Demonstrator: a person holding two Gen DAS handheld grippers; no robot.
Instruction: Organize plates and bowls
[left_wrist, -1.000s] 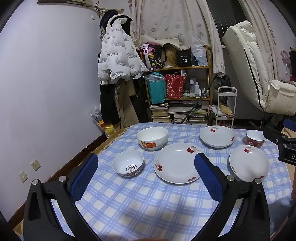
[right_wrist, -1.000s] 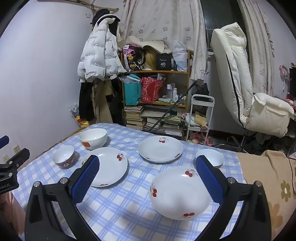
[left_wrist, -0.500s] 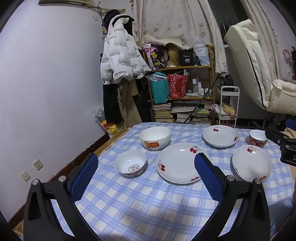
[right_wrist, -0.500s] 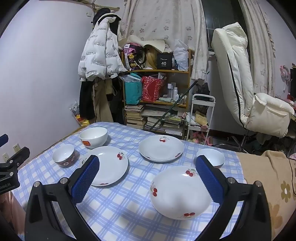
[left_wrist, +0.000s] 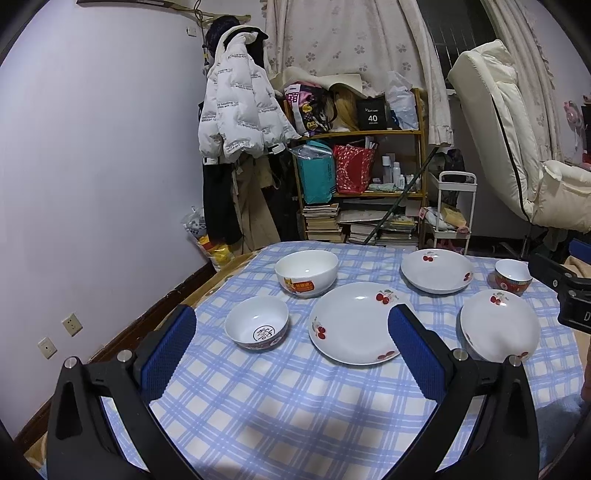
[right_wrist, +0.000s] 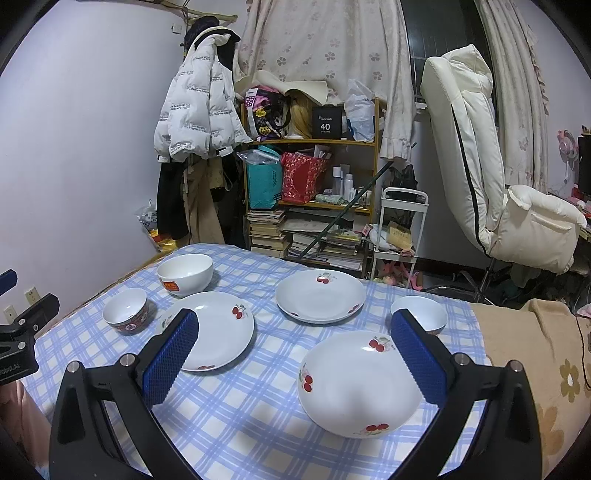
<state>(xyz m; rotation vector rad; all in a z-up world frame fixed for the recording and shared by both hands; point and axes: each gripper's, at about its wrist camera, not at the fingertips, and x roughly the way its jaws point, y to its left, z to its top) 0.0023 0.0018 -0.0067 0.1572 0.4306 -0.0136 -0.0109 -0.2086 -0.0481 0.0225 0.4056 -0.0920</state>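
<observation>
The table (left_wrist: 280, 413), covered with blue checked cloth, was seen with all the crockery still spread out singly; nothing had been stacked. Since a second earlier, only a slight drift of both views was noted, so the task was judged barely begun. Three cherry plates were laid apart: the middle plate (left_wrist: 360, 323), the far plate (left_wrist: 437, 270) and the near plate (right_wrist: 360, 382). The large bowl (left_wrist: 306, 271) was set behind the small patterned bowl (left_wrist: 257, 326), and a red-sided bowl (left_wrist: 513, 276) was partly cut off by the other tool. The left gripper (left_wrist: 291, 349) and right gripper (right_wrist: 295, 354) were held wide apart, empty, above the cloth. The near table edge was hidden.
</observation>
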